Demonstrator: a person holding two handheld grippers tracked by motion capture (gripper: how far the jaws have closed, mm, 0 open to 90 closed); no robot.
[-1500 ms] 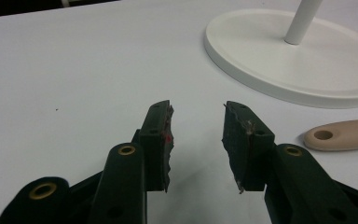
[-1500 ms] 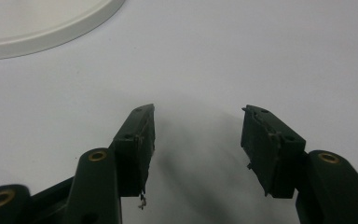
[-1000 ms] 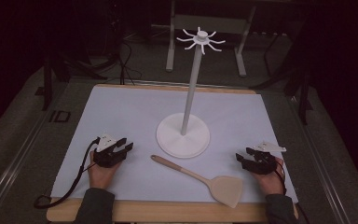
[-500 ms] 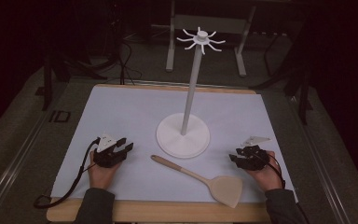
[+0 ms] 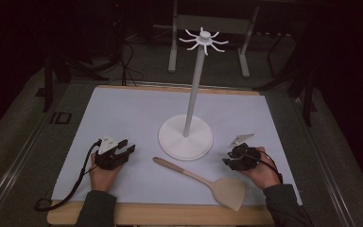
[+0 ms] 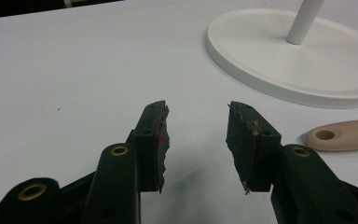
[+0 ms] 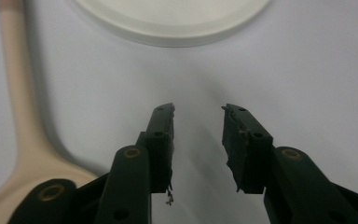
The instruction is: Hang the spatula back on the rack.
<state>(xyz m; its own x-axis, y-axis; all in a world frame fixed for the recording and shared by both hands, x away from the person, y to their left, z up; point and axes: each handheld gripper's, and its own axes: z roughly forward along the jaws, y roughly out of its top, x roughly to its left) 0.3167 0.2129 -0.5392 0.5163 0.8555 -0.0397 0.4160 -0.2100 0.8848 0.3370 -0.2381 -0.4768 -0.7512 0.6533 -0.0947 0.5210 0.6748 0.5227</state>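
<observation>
A wooden spatula (image 5: 203, 180) lies on the white mat (image 5: 132, 113), handle toward the left, blade at the front right. Behind it stands a white rack (image 5: 191, 111) with a round base and hooks on top. My left gripper (image 5: 128, 150) rests low on the mat left of the handle end (image 6: 342, 135); its jaws have just been opening and hold nothing. My right gripper (image 5: 228, 157) hovers right of the base, above the blade (image 7: 25, 186); its jaws have just been closing, with only bare mat between them (image 7: 198, 109).
The rack's base (image 6: 298, 60) sits close ahead of the left gripper and in front of the right one (image 7: 177, 18). Beyond the mat is a dark table rim (image 5: 38, 132), with metal stand legs (image 5: 172, 42) and cables behind.
The right hand has moved left toward the rack's base and lifted a little, its jaws narrower than before. The left hand stays put, its jaws slightly wider.
</observation>
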